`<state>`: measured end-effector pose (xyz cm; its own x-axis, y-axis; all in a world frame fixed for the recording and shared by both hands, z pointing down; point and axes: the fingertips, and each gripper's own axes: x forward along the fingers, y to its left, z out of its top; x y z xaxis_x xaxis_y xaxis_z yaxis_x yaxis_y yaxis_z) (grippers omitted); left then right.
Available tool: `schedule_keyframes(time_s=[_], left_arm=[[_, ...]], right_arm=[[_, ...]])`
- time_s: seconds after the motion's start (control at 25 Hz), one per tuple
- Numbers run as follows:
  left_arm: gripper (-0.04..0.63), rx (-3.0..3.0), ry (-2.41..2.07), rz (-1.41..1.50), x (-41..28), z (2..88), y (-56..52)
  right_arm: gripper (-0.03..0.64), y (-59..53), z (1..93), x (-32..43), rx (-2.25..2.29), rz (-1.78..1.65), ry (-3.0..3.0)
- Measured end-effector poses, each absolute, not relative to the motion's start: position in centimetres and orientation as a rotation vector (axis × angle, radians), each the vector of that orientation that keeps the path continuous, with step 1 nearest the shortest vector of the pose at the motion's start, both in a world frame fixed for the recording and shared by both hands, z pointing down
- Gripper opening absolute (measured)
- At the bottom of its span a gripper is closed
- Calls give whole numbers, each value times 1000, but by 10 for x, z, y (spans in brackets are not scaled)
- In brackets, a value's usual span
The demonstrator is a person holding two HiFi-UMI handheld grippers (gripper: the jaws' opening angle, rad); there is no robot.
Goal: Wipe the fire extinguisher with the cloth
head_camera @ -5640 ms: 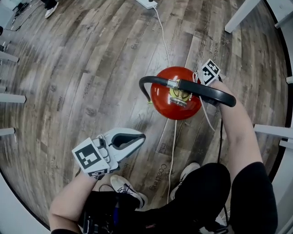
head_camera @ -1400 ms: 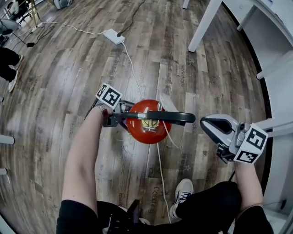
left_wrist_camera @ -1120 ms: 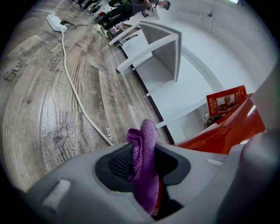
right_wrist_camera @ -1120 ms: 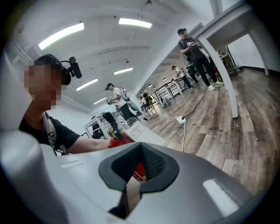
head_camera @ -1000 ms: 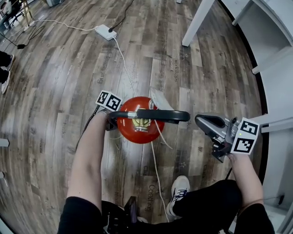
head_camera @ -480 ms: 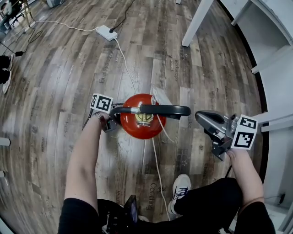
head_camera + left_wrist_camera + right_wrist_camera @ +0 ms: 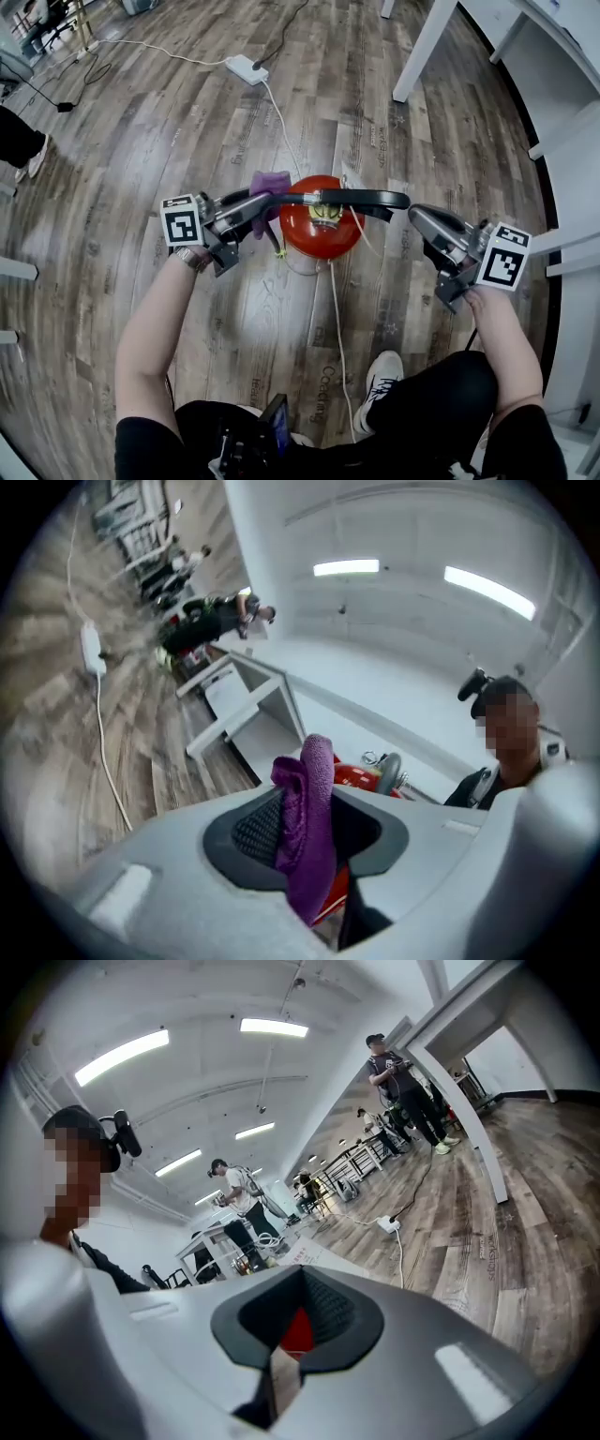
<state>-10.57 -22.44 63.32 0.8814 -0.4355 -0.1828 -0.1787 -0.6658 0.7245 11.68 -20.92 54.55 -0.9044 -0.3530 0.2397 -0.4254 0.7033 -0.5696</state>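
Note:
The red fire extinguisher (image 7: 322,225) stands on the wood floor, its black handle (image 7: 352,198) lying across its top. My left gripper (image 7: 255,203) is raised to the extinguisher's upper left and is shut on a purple cloth (image 7: 270,182). In the left gripper view the cloth (image 7: 313,799) hangs bunched between the pads of the left gripper (image 7: 307,829), with the extinguisher (image 7: 360,775) just behind it. My right gripper (image 7: 419,216) hovers off the handle's right end, shut and empty. A sliver of red shows past the closed tips of the right gripper (image 7: 299,1321).
A white power strip (image 7: 243,66) lies on the floor beyond, and its cable (image 7: 335,300) runs past the extinguisher toward my shoe (image 7: 380,375). White table legs (image 7: 424,49) stand at the upper right. Other people (image 7: 401,1082) stand far off.
My left gripper has risen from low beside the extinguisher's left side to its top level, and the purple cloth now shows in its jaws. The right gripper has hardly moved.

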Motion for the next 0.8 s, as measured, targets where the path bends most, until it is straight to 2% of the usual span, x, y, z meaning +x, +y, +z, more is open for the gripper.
schedule_keyframes(time_s=[0.16,0.28,0.36,0.52,0.8], left_arm=[[115,2586,-668,-481,-127,566,-195],[117,2895,-864,-366,-121,520,-164],[117,3145,-985,-147,-103,503,-141],[117,3459,-1162,515,-64,519,-117],[117,3698,-1220,1066,-23,554,-93]], right_arm=[[3,-214,541,119,700,1049,-2814],[3,-216,538,119,711,1053,-2828],[3,-215,536,117,691,1047,-2841],[3,-216,535,115,678,1051,-2855],[3,-215,537,115,670,1056,-2852]])
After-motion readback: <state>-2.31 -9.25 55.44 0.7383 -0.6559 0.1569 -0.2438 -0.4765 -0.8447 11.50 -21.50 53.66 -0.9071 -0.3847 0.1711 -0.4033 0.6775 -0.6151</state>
